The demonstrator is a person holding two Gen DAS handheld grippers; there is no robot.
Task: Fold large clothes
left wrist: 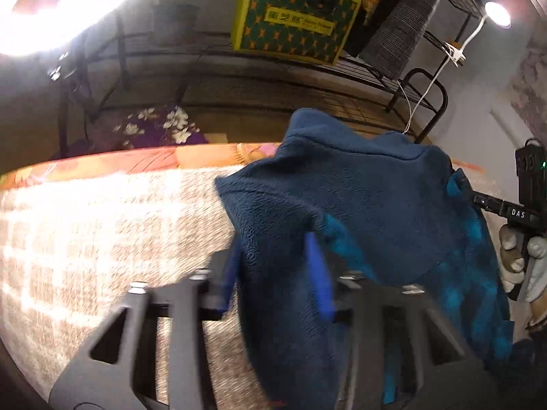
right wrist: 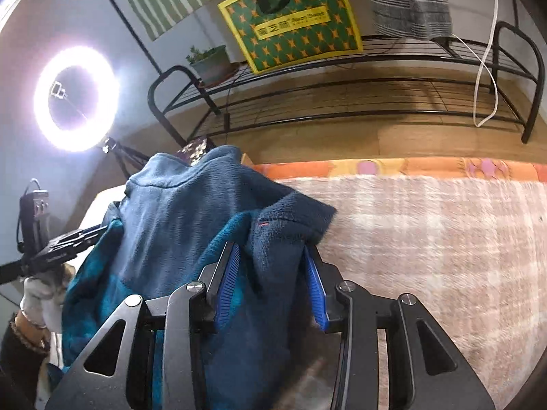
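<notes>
Progress: early, no fold visible | blue fleece jacket hangs bunched above the bed, off its plaid blanket | left gripper clamped on fleece | right gripper clamped on a fleece edge | left to do: spread flat, fold.

You face a black wire rack against the wall — a ring light glows beside it. Wood floor lies beneath.

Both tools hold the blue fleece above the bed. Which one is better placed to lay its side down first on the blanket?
Probably the right tool: the checked blanket lies open beside it. The left tool grips the blue fleece too, but most of the fabric hangs between it and the bed edge.
</notes>
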